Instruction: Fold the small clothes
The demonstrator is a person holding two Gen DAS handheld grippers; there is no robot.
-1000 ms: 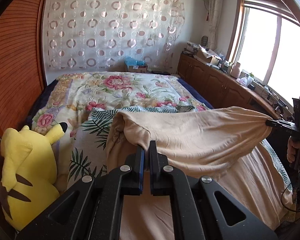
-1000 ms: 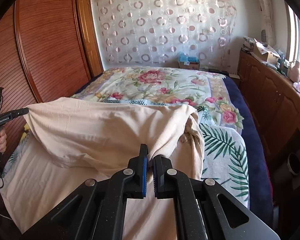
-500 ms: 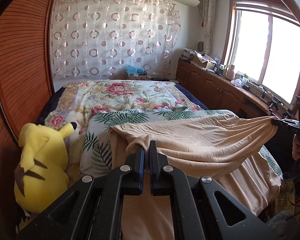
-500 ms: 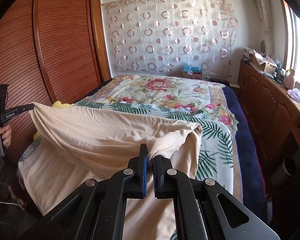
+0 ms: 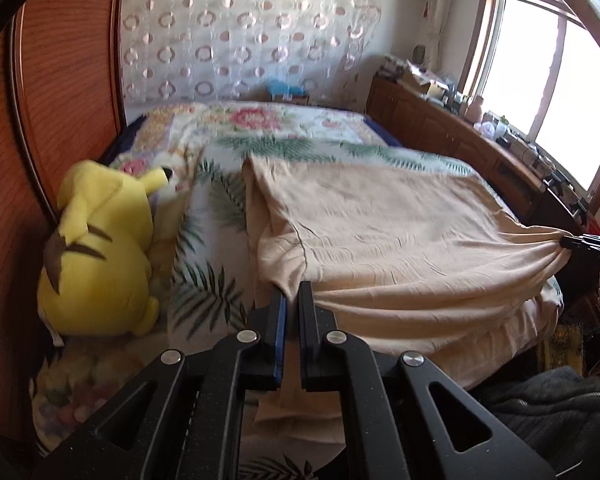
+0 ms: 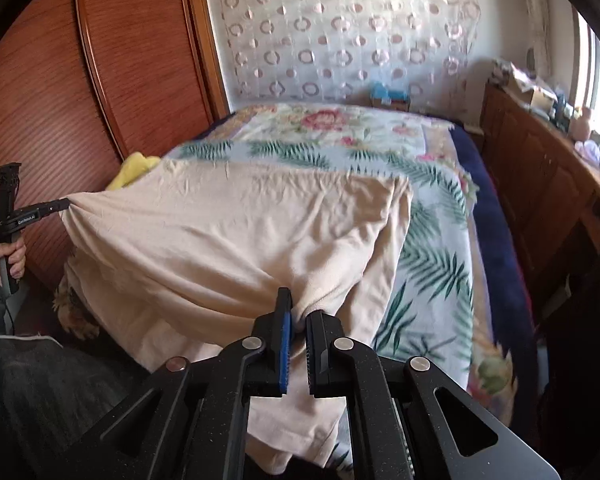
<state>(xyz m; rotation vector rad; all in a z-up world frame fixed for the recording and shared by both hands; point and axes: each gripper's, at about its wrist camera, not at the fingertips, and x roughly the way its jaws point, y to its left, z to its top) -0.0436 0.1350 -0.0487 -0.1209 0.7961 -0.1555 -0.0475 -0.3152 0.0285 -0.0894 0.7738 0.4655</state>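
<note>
A large beige cloth (image 5: 396,232) lies doubled over the near end of the bed, stretched between my two grippers. My left gripper (image 5: 291,294) is shut on its near left corner. My right gripper (image 6: 296,306) is shut on its near right corner. The right gripper also shows at the far right of the left wrist view (image 5: 572,242), pinching bunched cloth. The left gripper shows at the far left of the right wrist view (image 6: 62,203). The cloth (image 6: 236,232) sags between them, and its lower layer hangs over the bed's foot edge.
The bed has a floral and fern-leaf cover (image 5: 228,200). A yellow plush toy (image 5: 100,256) sits at its left side against a wooden wardrobe (image 5: 48,92). A wooden sideboard (image 6: 548,184) with clutter runs along the window side. A patterned curtain (image 6: 340,32) hangs behind.
Both grippers have come down and back toward the foot of the bed, holding the cloth. The raised fold has dropped and now lies flatter on the bed.
</note>
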